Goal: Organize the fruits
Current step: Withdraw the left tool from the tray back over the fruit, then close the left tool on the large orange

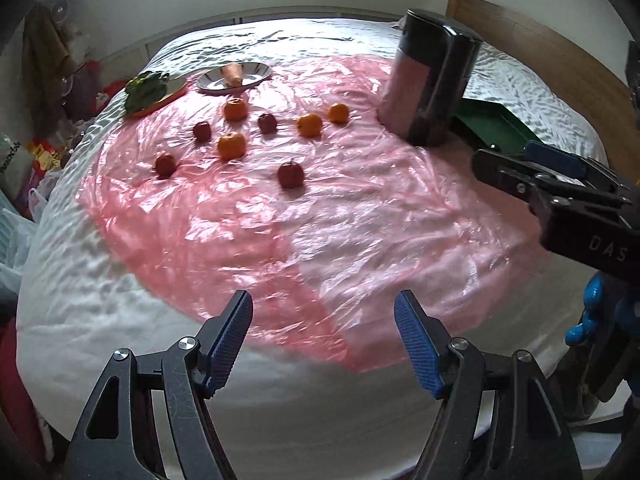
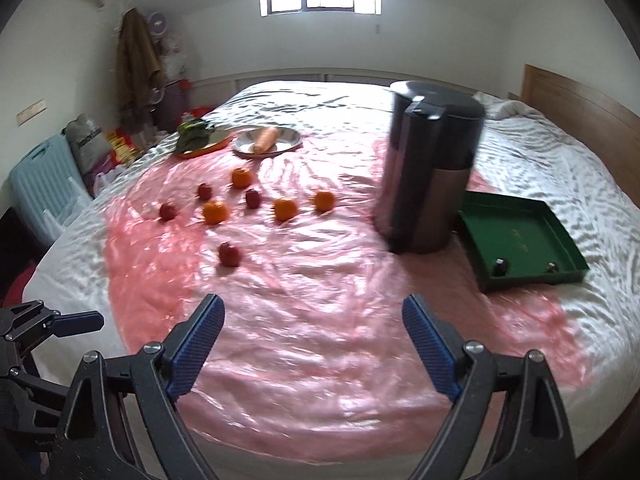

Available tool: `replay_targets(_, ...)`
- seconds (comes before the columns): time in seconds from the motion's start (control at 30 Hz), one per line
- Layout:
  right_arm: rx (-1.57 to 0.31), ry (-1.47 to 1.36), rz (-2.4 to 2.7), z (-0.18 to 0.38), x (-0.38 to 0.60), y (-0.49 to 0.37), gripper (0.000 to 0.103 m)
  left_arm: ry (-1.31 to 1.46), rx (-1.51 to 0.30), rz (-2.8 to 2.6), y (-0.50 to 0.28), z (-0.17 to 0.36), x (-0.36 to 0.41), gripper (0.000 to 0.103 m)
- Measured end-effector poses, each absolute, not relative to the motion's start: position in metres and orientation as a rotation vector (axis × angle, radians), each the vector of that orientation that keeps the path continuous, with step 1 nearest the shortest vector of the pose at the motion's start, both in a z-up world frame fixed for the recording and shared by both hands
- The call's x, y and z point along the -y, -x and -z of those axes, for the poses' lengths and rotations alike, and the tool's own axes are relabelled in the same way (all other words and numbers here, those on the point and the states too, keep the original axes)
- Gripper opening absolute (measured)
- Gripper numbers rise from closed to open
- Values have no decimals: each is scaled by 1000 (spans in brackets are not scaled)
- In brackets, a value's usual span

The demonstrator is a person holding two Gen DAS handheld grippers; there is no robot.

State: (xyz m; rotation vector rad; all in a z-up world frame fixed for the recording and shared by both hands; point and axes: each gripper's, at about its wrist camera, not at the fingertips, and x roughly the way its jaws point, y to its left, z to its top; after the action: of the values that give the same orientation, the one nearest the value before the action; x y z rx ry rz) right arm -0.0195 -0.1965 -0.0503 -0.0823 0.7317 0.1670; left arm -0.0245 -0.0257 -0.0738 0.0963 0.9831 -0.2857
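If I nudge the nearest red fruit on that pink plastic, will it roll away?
Probably: the nearest red fruit looks round and stands alone. The pink plastic sheet looks glossy and wrinkled over soft bedding, so it may slide or wobble unpredictably. Gripping it from both sides seems safer than pushing.

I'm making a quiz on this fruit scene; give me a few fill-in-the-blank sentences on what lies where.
The carrot lies in the ____ bowl.
The number of oranges on the pink plastic sheet is ____.
Right of the dark cylindrical container sits a ____ tray.
Both grippers' jaws stand ____.

Missing words: metal; four; green; open
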Motion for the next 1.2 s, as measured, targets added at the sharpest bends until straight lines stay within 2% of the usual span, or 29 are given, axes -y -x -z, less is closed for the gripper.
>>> replay_targets(0.47,-763,111,-300,79,154,-46,103,-8,-996,115,-43,87,-32,67)
replay_targets(0.57,-774,104,-300,83,155,-68,103,-9,-999,96,-65,92,-35,65)
replay_targets(1.13,-850,62,-299,127,157,-211,103,43,-1025,100,-209,132,-37,64)
replay_targets(1.2,-874,64,-305,135,154,-224,103,39,-1034,101,-222,139,-34,61)
